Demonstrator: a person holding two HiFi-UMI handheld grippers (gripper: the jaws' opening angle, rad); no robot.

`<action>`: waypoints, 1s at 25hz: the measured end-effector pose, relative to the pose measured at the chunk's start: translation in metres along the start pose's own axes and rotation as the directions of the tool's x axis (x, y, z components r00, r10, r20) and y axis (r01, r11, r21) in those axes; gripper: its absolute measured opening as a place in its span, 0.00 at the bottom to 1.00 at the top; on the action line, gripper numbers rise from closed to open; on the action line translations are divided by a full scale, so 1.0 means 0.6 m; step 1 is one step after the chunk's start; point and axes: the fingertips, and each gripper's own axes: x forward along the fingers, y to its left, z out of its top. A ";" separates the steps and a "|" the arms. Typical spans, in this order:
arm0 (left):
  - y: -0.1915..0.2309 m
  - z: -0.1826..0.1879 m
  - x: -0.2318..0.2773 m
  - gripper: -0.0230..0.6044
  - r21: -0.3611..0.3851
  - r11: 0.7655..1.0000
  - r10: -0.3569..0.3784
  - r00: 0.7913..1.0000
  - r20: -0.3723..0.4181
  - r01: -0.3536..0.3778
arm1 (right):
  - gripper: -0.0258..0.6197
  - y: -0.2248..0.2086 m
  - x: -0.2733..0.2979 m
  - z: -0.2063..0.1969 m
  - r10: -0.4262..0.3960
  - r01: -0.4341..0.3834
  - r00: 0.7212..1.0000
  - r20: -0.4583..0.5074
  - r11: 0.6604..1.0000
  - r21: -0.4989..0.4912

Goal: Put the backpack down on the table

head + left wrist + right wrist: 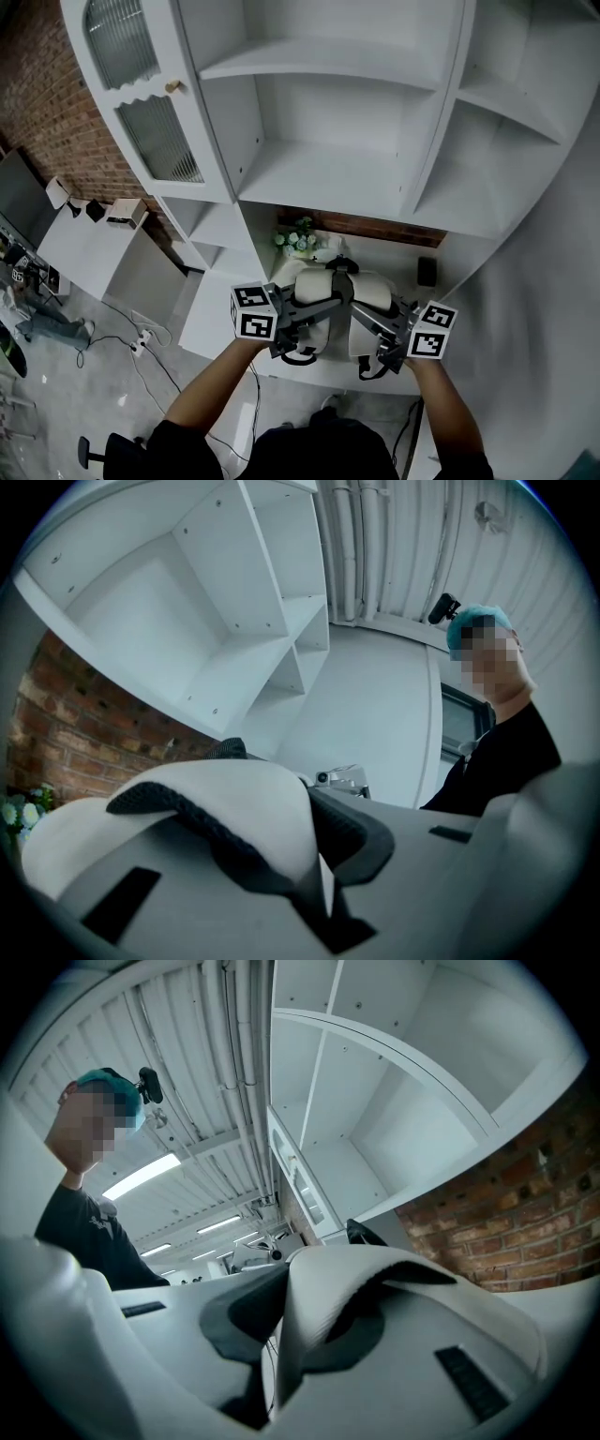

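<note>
The white backpack (pixel 330 286) hangs upright over the white table (pixel 398 255), between the two grippers; contact with the table surface cannot be confirmed. The left gripper (pixel 309 321) is clamped narrow on the left shoulder strap (pixel 234 803). The right gripper (pixel 371 328) is clamped narrow on the right shoulder strap (pixel 323 1302). Flowers (pixel 298 241) stand behind the backpack, below the white shelf unit (pixel 328 159).
</note>
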 end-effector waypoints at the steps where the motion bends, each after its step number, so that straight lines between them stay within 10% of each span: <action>1: 0.002 -0.010 -0.001 0.12 -0.006 1.000 0.004 1.000 -0.007 -0.004 | 0.12 -0.002 0.000 -0.006 -0.001 0.001 1.000 0.003 1.000 0.010; 25: 0.071 -0.185 -0.016 0.12 -0.053 0.997 0.046 0.991 -0.125 -0.053 | 0.12 -0.067 -0.002 -0.160 0.034 -0.022 0.990 -0.139 0.996 0.086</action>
